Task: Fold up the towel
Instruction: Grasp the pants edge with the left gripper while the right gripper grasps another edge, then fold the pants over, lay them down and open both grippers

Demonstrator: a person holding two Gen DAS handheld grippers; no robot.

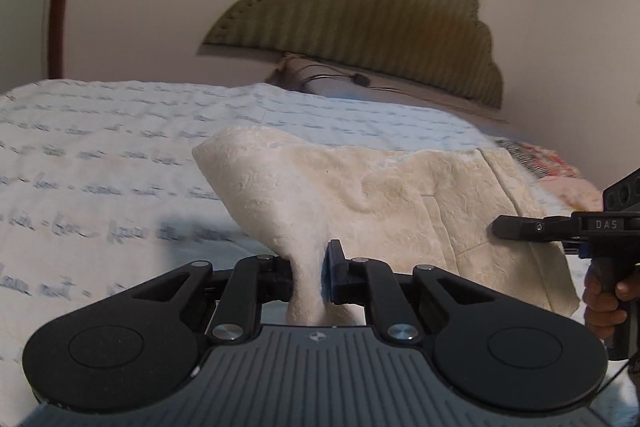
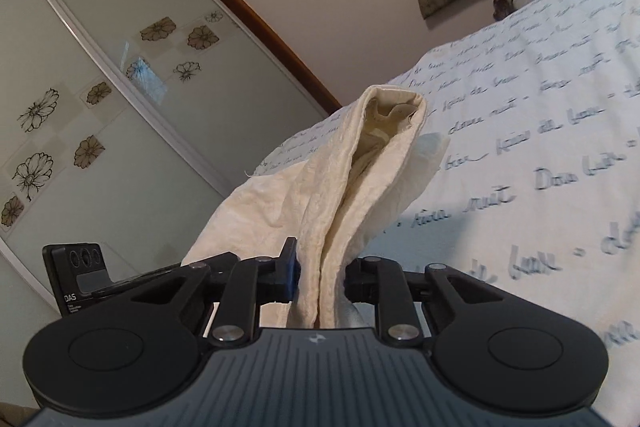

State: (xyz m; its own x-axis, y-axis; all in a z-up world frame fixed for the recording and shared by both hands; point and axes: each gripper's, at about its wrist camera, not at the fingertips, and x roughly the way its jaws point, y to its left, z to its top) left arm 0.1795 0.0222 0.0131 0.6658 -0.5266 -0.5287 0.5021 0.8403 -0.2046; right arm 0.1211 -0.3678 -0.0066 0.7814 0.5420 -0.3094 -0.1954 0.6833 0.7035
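Observation:
A cream towel point(image 1: 360, 187) is lifted off the bed, stretched between both grippers. My left gripper point(image 1: 310, 269) is shut on one bunched corner, which passes between its jaws. At the right of the left wrist view, my right gripper point(image 1: 498, 227) pinches the towel's other edge, with a hand point(image 1: 604, 291) on its grip. In the right wrist view the towel point(image 2: 360, 179) rises in folds from my right gripper point(image 2: 320, 267), which is shut on it. The left gripper's camera block point(image 2: 76, 267) shows at the left, and its fingers are hidden behind the cloth.
The bed cover point(image 1: 100, 147) is white with blue script and spreads out beyond the towel. A padded headboard point(image 1: 360, 19) and a pillow point(image 1: 320, 83) lie at the far end. A flowered cloth point(image 1: 552, 167) lies at the right. Sliding wardrobe doors point(image 2: 100, 87) stand beside the bed.

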